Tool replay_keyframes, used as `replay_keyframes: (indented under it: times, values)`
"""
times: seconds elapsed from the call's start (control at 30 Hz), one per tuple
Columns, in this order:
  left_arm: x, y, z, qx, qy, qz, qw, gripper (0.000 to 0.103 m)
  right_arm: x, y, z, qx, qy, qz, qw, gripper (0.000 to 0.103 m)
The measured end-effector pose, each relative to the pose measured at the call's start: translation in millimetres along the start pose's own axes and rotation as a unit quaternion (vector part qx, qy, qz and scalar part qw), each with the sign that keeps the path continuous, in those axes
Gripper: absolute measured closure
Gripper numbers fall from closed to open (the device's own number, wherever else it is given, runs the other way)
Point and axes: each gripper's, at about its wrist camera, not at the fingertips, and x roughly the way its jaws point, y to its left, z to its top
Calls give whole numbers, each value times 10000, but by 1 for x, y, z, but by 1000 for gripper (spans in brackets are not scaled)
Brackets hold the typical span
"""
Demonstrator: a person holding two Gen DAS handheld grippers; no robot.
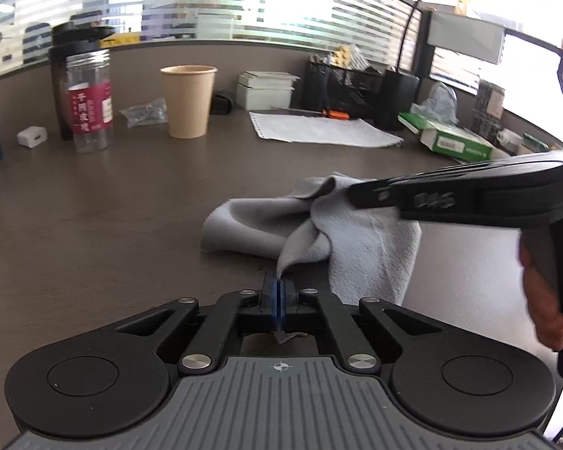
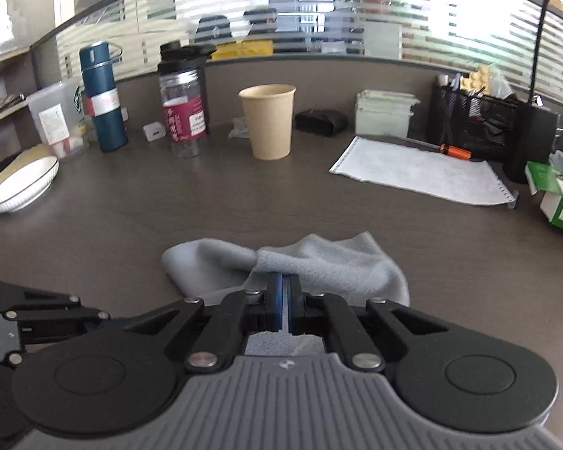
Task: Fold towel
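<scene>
Grey towel pinched by left gripper, right gripper.

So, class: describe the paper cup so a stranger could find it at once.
Look along the back of the dark desk, below the striped glass partition. Between the red-labelled clear jar and the white paper sheet stands the paper cup: plain tan, open-topped, the only unlabelled container there.

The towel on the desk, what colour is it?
Plain light grey towel, no pattern; clearest in the right wrist view.
</scene>
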Motion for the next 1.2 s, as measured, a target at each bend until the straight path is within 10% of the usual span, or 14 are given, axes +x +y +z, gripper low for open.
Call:
replay_keyframes:
  times: [0.17,0.33,0.63,0.77,1.2]
  values:
    - [-12,11,4,-166,-139,48,9998,101,-15,-6,10,22,-154,55,9999,98]
    - [-13,10,3,-128,-76,92,9998,101,-15,13,1,-30,140,462,9988,69]
    - [-12,10,-2,-109,45,112,9999,102,5,37,-12,-262,513,540,9969,69]
    - [-11,11,-3,-125,65,113,9998,102,4,30,-14,-165,491,517,9973,97]
    - [-76,38,28,-355,-955,505,9935,102,-58,-12,22,249,-674,392,9966,99]
